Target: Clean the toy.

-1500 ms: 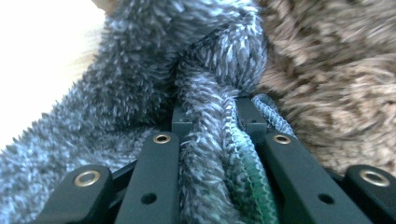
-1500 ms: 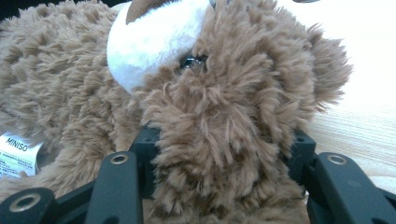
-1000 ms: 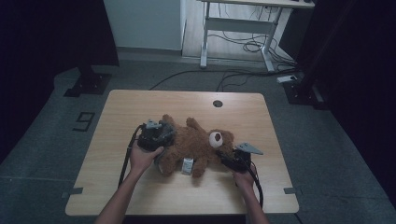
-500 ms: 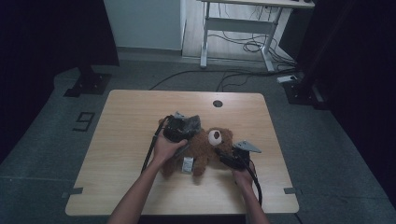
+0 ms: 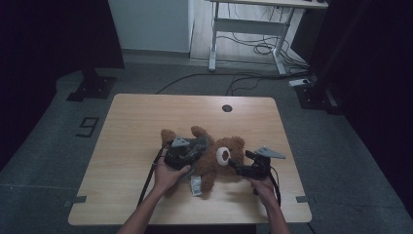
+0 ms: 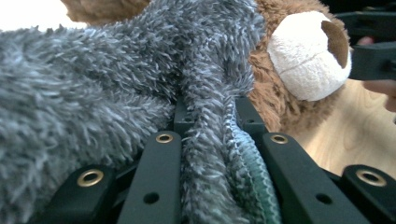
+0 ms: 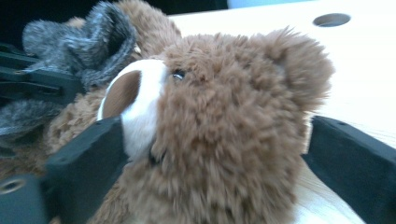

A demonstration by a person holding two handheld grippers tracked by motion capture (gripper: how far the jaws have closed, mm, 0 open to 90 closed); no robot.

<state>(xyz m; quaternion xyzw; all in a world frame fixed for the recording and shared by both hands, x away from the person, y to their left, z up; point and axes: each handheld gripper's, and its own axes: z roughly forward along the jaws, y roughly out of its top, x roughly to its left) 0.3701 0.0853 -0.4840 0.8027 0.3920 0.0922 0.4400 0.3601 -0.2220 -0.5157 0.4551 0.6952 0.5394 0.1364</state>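
Wooden table [image 5: 136, 122] on grey floor, a "9" taped on the floor left of it. High view: teddy bear [image 5: 214, 156] lies mid-table; left gripper [image 5: 187, 148] has shifted over the bear's body since a second ago, right gripper [image 5: 246, 165] beside its head. Left gripper view: jaws clamped on grey fuzzy garment [image 6: 140, 84] against the bear, likely dressing it. Right gripper view: jaws just opened, wide around the bear's head, not pressing. White tag unreadable.
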